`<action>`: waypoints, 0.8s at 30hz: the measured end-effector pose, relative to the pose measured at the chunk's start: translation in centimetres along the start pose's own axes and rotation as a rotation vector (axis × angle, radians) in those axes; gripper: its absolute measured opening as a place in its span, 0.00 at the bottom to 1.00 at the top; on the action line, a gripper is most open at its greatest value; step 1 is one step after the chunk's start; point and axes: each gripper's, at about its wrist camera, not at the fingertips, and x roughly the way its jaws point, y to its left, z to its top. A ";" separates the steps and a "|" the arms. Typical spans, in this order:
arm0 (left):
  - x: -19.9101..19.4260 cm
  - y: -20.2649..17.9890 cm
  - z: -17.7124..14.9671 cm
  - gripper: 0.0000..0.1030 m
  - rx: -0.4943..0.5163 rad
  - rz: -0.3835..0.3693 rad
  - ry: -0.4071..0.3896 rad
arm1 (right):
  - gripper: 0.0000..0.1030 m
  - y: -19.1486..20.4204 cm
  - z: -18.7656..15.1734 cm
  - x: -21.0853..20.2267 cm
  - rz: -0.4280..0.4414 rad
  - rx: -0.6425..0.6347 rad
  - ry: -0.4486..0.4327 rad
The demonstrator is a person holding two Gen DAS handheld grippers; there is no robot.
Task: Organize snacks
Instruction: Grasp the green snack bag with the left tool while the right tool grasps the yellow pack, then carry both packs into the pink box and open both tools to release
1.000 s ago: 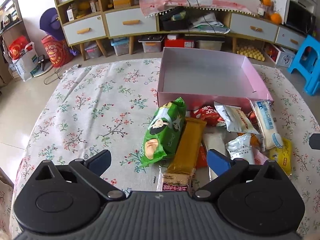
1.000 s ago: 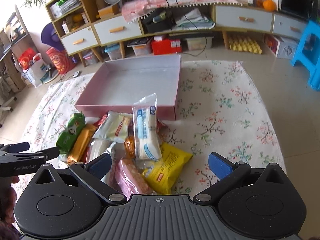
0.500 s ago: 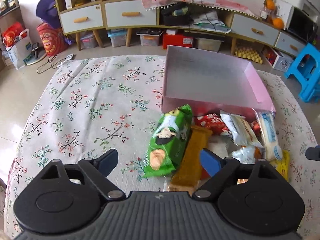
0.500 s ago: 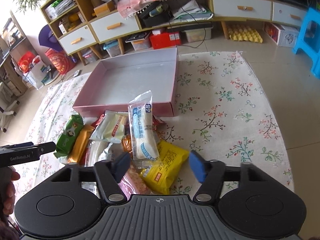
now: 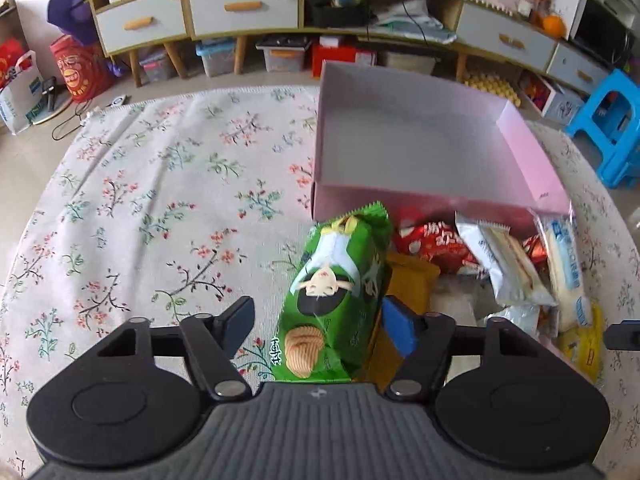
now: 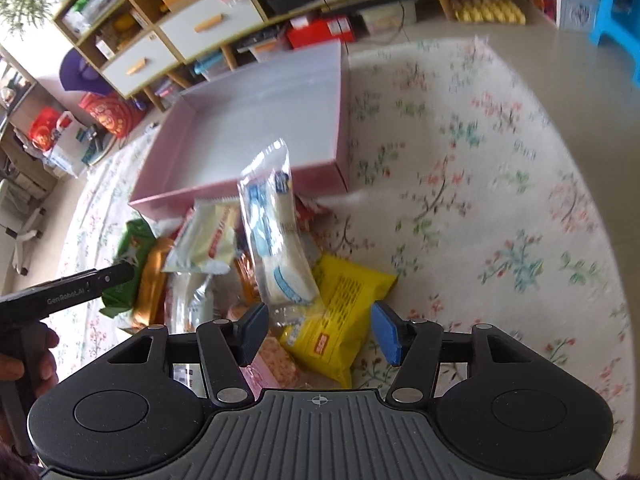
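Floral tablecloth (image 5: pixel 152 184) — both tools parted, left tool (image 5: pixel 320 320) closing round green packet (image 5: pixel 340 288).

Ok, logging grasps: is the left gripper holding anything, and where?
Nothing yet: the left gripper, jaws just closing, straddles the near end of the green biscuit pack; one pad clear.

Our right claw (image 6: pixel 318 330) hangs over the snack heap on the flowered worktop (image 6: pixel 480 200), its jaws half apart with a yellow packet (image 6: pixel 344 312) and a clear white-and-blue wrapper (image 6: pixel 276 240) between them; we cannot tell whether the pads touch either. Behind the heap lies the empty pink box (image 6: pixel 256 120). Our left claw (image 6: pixel 120 270) reaches a green packet (image 6: pixel 130 240).
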 end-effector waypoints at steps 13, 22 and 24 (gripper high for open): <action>-0.7 -0.2 -0.6 0.42 0.012 -0.015 -0.016 | 0.47 0.7 -1.0 2.9 -0.070 -0.009 -0.010; -2.1 0.7 -0.4 0.41 -0.060 -0.061 -0.049 | 0.38 -0.4 -0.6 1.0 -0.057 0.045 -0.061; -2.3 0.7 -0.5 0.40 -0.069 -0.068 -0.054 | 0.38 -0.4 -0.7 0.5 -0.064 0.041 -0.064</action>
